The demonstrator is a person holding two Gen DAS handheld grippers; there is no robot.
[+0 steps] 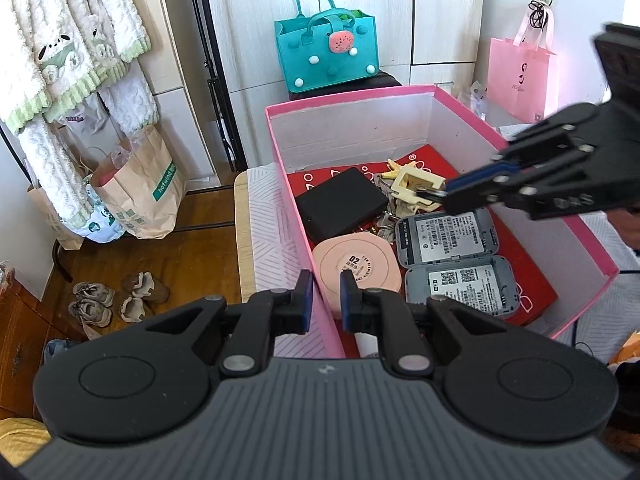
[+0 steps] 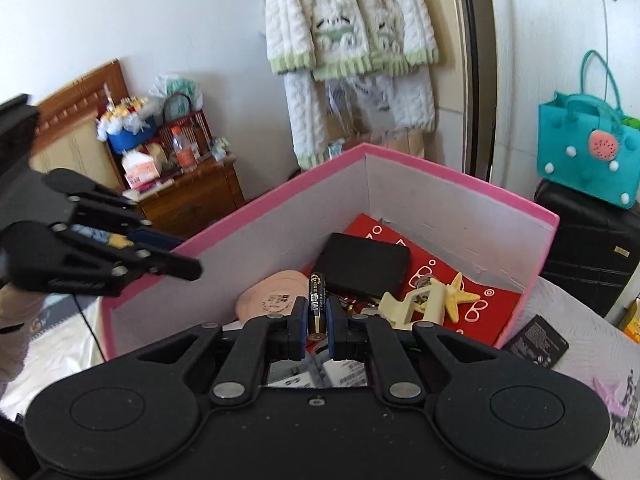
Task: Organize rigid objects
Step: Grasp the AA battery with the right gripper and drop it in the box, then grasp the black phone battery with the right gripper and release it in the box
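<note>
Pink box (image 1: 288, 200): cardboard, white inside walls, red printed liner (image 1: 520, 240) on its floor; it sits on a white cloth with a line pattern (image 1: 266, 240).
Right gripper (image 2: 317, 322): narrow, pads pressing a black-and-gold battery (image 2: 317, 304) held upright over the box; the print on the battery is too small to read.
Left gripper (image 1: 325, 298): narrow, nothing pinched; the near pink wall edge runs between its pads, contact cannot be told.
Box contents: black case (image 1: 342, 204) at 11 o'clock; cream clip (image 1: 416, 186) with keys and a yellow starfish (image 2: 460, 296) at 1 o'clock; peach round case (image 1: 356, 266) at 7 o'clock; two grey devices (image 1: 444, 236) (image 1: 460, 284) at 4 to 5 o'clock.
Readable writing: "02" on the peach case sticker; the grey devices carry barcode and QR labels, text not legible; "hotwind" on a brown paper bag (image 1: 148, 196).
Outside box: a flat black battery pack (image 2: 536, 340) lies on the cloth just beside the box's corner in the right wrist view.
Room: wooden floor (image 1: 192, 248) with shoes (image 1: 92, 300); fluffy white and green garments (image 1: 72, 40) hanging; teal tote (image 1: 326, 52) on a dark suitcase (image 2: 588, 236); pink bag (image 1: 520, 76); wooden cabinet (image 2: 192, 196) with clutter on top.
</note>
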